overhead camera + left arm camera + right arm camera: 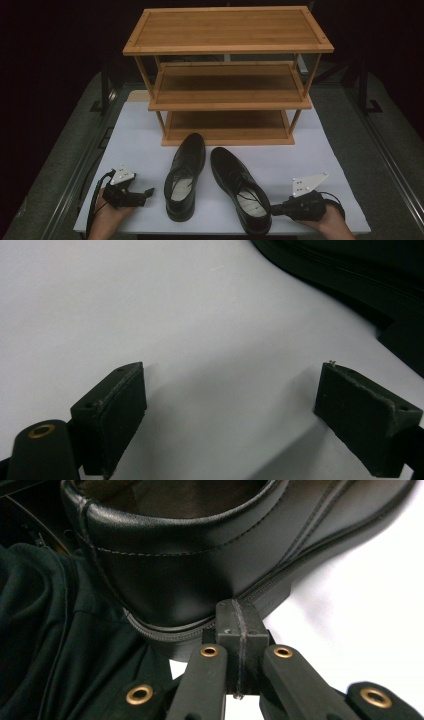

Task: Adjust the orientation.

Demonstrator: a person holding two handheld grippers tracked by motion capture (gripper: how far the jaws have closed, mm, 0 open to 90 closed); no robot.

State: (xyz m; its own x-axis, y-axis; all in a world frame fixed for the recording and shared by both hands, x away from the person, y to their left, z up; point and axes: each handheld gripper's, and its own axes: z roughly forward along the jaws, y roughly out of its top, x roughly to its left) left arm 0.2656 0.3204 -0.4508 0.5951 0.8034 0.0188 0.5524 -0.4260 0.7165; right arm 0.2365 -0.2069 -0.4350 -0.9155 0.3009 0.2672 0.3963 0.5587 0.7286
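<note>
Matte white tabletop (pixel 140 145), dark room, 3-tier bamboo rack (pixel 227 75) at rear. Glossy black leather shoes, L (pixel 186 175) & R (pixel 240 190), stitched heel. Left gripper (pixel 230 405) jaws wide, empty; right gripper (pixel 239 625) jaws shut tight against R shoe heel.

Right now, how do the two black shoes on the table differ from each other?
The left shoe points nearly straight at the rack; the right shoe lies angled, toe toward the left shoe. The shut right gripper is at the right shoe's heel; the open left gripper stays short of the left shoe. Both are black leather lace-ups.
</note>
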